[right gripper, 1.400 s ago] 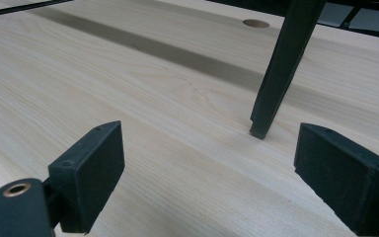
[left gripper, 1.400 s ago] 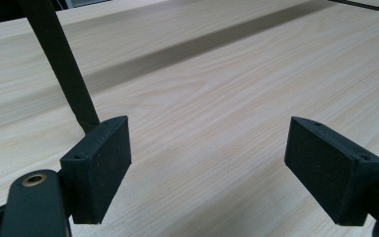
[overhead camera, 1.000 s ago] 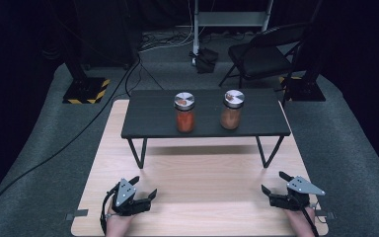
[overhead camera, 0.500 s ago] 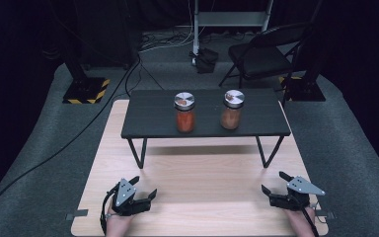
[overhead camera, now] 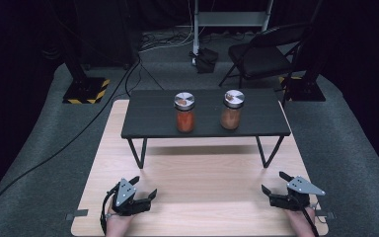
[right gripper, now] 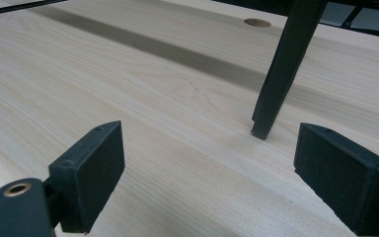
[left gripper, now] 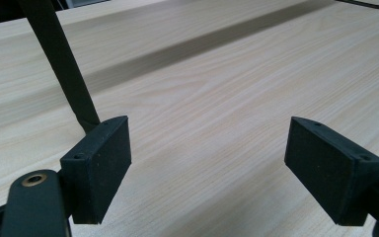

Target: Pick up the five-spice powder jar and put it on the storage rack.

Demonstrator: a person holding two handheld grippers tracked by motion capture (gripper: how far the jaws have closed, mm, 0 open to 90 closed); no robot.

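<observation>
Nothing begun, by the look of it: both tools rest low at the near edge of the wooden table (overhead camera: 197, 173), and the two jars stand untouched. Reach, grasp and whatever follows all remain.

Left gripper (overhead camera: 139, 190): jaws spread wide, nothing between them. In the left gripper view the pads (left gripper: 101, 165) are flat matte black blocks, squared off, with small screw holes. Under them, pale wood with fine straight grain. A thin black leg (left gripper: 61, 61) of the small raised table slants just ahead of the left pad.

Left jar (overhead camera: 184, 112): well ahead of this gripper and up to its right, on the small black table (overhead camera: 148, 116). Clear cylinder, orange-red contents, round shiny metal lid.

Right jar (overhead camera: 232, 110): near the first jar, apart from it, well ahead of the right gripper and up to its left. Same build, with browner, duller contents.

Right gripper (overhead camera: 276, 182): also wide open and empty, grey three-cornered plate on top. The right gripper view shows the same blocky pads (right gripper: 91, 173), another tapered black leg (right gripper: 281, 69) footing on the wood just ahead between them, and a round hole (right gripper: 257, 22) in the board farther off.
</observation>
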